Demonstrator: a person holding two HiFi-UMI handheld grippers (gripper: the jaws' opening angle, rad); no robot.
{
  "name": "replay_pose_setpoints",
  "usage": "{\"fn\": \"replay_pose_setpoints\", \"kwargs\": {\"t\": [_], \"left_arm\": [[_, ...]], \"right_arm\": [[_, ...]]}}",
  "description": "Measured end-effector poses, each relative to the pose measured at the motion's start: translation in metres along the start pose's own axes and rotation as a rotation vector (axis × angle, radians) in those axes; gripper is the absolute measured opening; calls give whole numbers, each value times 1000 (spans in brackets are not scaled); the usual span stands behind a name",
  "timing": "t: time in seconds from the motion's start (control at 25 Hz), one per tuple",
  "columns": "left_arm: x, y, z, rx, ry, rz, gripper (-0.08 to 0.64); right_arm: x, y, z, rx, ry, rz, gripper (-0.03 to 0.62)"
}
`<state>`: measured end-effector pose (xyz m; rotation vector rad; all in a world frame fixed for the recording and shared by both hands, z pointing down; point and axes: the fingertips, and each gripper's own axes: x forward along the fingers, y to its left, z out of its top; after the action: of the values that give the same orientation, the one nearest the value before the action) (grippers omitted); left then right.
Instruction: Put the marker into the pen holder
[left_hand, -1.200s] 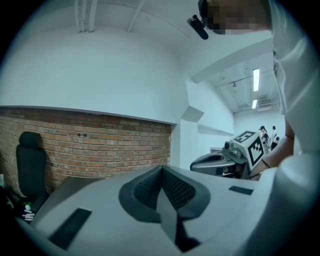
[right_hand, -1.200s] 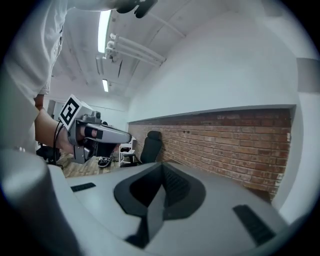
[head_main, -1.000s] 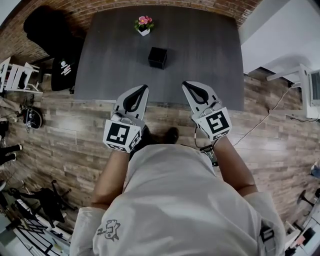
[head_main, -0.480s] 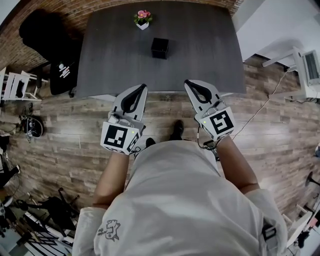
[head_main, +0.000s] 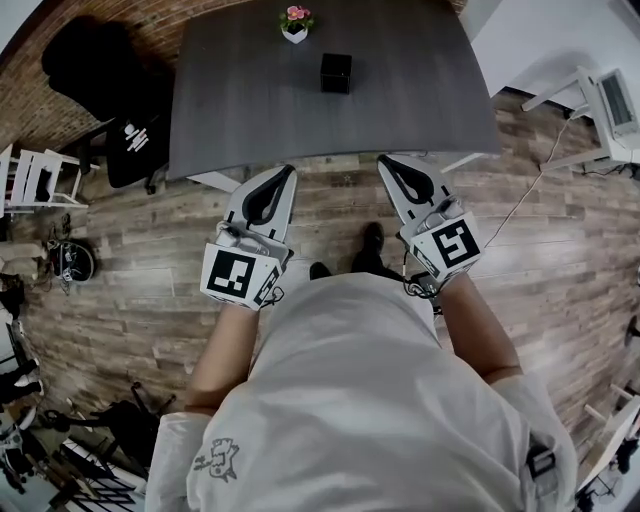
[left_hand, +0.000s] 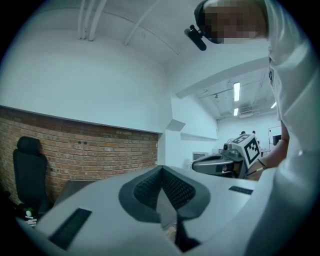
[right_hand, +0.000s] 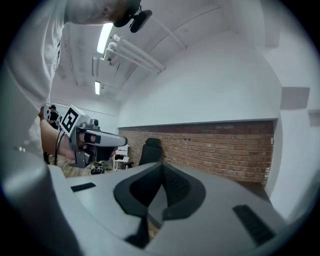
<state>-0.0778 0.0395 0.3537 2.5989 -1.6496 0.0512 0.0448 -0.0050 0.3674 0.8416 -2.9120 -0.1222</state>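
Observation:
The black cube pen holder (head_main: 336, 72) stands on the dark grey table (head_main: 240, 110), far ahead of both grippers. No marker shows in any view. My left gripper (head_main: 285, 172) is held over the wooden floor just short of the table's near edge, jaws shut and empty. My right gripper (head_main: 385, 160) is level with it to the right, also shut with nothing in it. In the left gripper view the pads (left_hand: 161, 167) meet, and the right gripper (left_hand: 220, 162) shows beside them. In the right gripper view the left gripper (right_hand: 100, 139) shows at the left.
A small pot of pink flowers (head_main: 295, 22) stands at the table's far edge. A black office chair (head_main: 100, 70) stands left of the table by the brick wall. A white chair (head_main: 40, 178) and gear lie on the floor at the left; a cable (head_main: 530, 205) crosses the floor at the right.
The table and pen holder have slid up and away in the head view as the person has backed off. Both grippers stay shut and side by side.

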Motion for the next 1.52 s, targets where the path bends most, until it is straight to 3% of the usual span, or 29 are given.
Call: {"fn": "replay_pose_setpoints", "kwargs": {"t": [0.36,0.56,0.88,1.52], "left_arm": [[-58,-13,4,5,-30,-44,11],[-79,-23,-1,36,-36,-54,11],[-96,-31,-6,0,-44,-64,11],[-100,-40,-5,5,-48,-56,11]], "right_arm": [[-18,66,14,-41,-16,-10,3],[-26,94,20,-15,-28,0,3],[-38,113,23,-50,-35,-8,3],[-44,117,29,-75,-38,9,3]]}}
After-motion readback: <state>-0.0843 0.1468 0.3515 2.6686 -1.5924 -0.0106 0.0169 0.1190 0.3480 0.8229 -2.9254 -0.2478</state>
